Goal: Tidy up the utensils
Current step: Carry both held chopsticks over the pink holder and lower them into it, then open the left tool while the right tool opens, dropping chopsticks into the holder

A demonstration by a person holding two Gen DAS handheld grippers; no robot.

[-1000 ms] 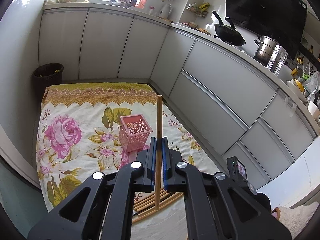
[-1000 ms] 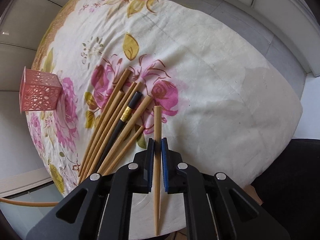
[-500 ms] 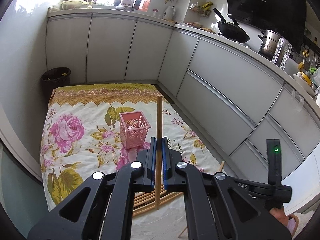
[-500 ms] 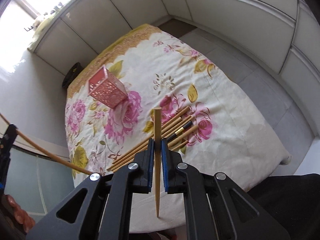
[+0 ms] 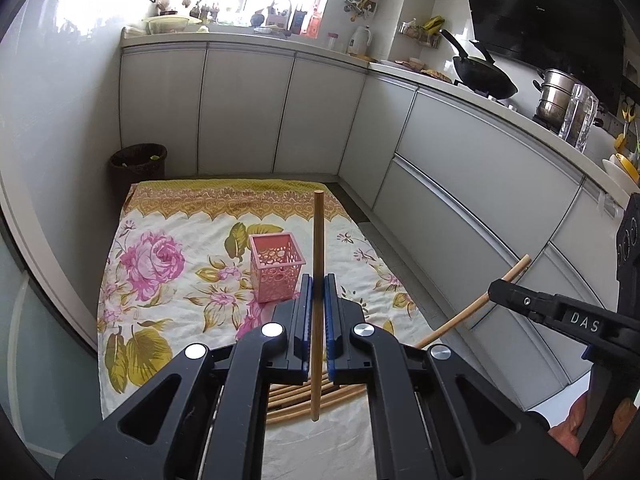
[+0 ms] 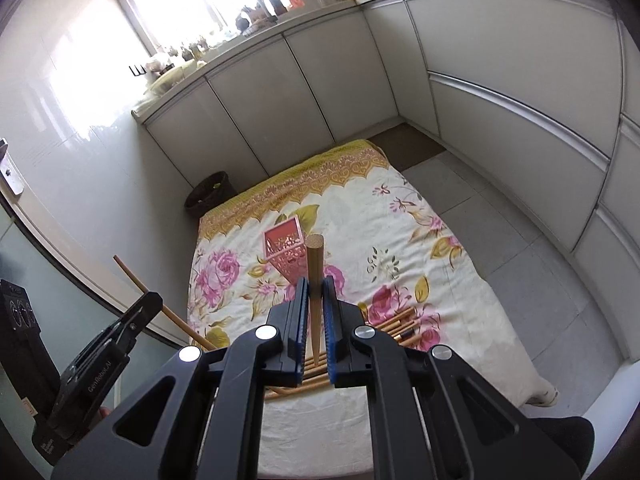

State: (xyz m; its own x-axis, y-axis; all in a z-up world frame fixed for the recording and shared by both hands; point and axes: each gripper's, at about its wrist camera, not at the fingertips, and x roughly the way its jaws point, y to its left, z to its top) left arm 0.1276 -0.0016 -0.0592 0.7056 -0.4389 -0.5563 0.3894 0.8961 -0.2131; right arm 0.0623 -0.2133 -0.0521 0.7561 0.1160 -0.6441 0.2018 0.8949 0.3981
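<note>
My left gripper [image 5: 316, 312] is shut on a wooden chopstick [image 5: 318, 240] that stands upright between its blue pads. My right gripper [image 6: 316, 312] is shut on another wooden chopstick [image 6: 315, 268], also held upright. A pink perforated square holder [image 5: 274, 266] stands on the floral cloth [image 5: 160, 256], beyond both grippers; it also shows in the right wrist view [image 6: 286, 254]. Several more chopsticks [image 5: 296, 398] lie in a pile on the cloth under the grippers, partly hidden; the pile also shows in the right wrist view [image 6: 396, 326]. The right gripper and its chopstick [image 5: 472, 308] show at the right of the left view.
The cloth covers a low table in a kitchen corner. White cabinets [image 5: 460, 168] run along the far side and right. A dark waste bin [image 5: 138, 164] stands at the table's far left corner. A tiled floor [image 6: 500, 200] lies to the right.
The right gripper has lifted and tilted up with its chopstick, from looking down at the pile to facing the holder. The left gripper has risen a little and the right one came into its view.
</note>
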